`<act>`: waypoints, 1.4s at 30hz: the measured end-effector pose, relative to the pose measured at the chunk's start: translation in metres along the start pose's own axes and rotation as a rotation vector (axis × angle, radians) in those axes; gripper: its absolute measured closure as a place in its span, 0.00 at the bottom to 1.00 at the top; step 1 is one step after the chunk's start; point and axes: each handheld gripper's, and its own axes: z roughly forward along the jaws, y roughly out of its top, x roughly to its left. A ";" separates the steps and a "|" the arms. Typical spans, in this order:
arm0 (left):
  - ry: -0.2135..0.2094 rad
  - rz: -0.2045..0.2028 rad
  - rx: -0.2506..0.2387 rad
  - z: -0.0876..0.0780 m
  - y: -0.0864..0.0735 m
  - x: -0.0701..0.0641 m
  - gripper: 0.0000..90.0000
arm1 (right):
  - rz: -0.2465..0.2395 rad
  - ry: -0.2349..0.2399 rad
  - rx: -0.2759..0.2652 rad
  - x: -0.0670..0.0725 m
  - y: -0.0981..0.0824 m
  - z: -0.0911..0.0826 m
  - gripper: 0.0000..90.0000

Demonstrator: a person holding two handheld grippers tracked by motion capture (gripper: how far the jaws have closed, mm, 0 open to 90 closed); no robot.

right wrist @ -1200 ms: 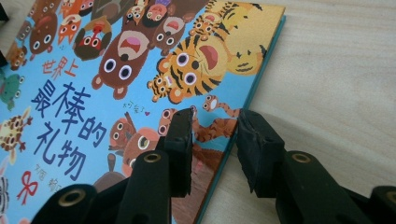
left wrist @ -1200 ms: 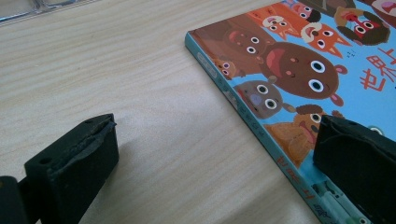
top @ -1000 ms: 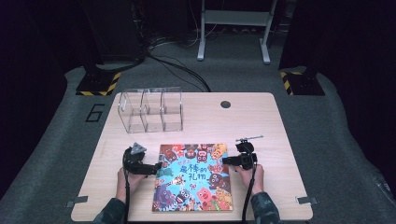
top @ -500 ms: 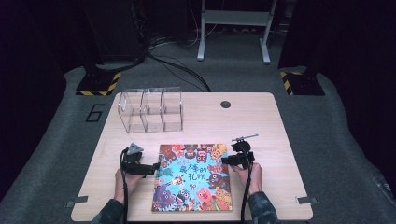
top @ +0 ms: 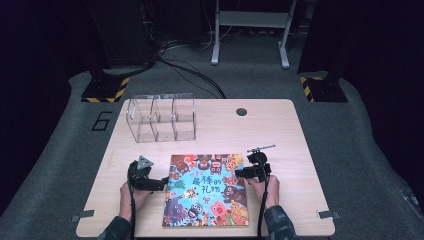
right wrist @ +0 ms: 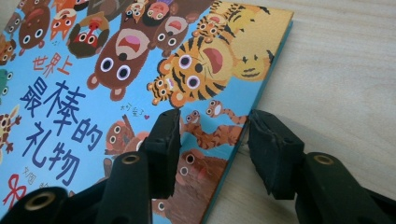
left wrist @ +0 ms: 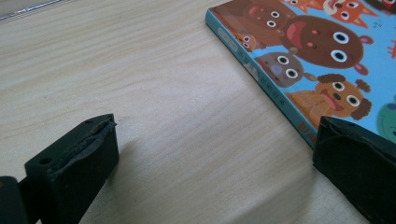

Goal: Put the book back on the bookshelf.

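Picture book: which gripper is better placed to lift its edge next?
Probably the right gripper: its just-opening jaws straddle the book's edge. The left gripper stands wide open, mostly over bare table.

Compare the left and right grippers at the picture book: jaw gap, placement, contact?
The left gripper stands wide open; the right gripper has a narrower gap and has just been opening. The left one sits at the picture book's spine edge, one jaw on bare table; the right one straddles the opposite edge, one jaw over the cover. Neither pinches the book. Both are hand-held, low and pointing inward at the book.
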 end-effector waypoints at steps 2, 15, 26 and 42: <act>0.001 0.001 0.000 0.000 0.000 0.000 0.00 | 0.006 0.005 -0.004 0.000 0.000 0.000 0.59; 0.015 0.037 0.027 -0.001 0.001 0.001 0.00 | 0.057 0.037 -0.019 -0.006 -0.001 0.000 0.63; 0.015 0.037 0.027 -0.001 0.001 0.001 0.00 | 0.089 0.057 -0.022 -0.004 -0.001 -0.004 0.65; 0.014 0.033 0.025 -0.001 0.000 0.001 0.00 | 0.032 0.061 -0.083 0.011 0.011 -0.031 0.65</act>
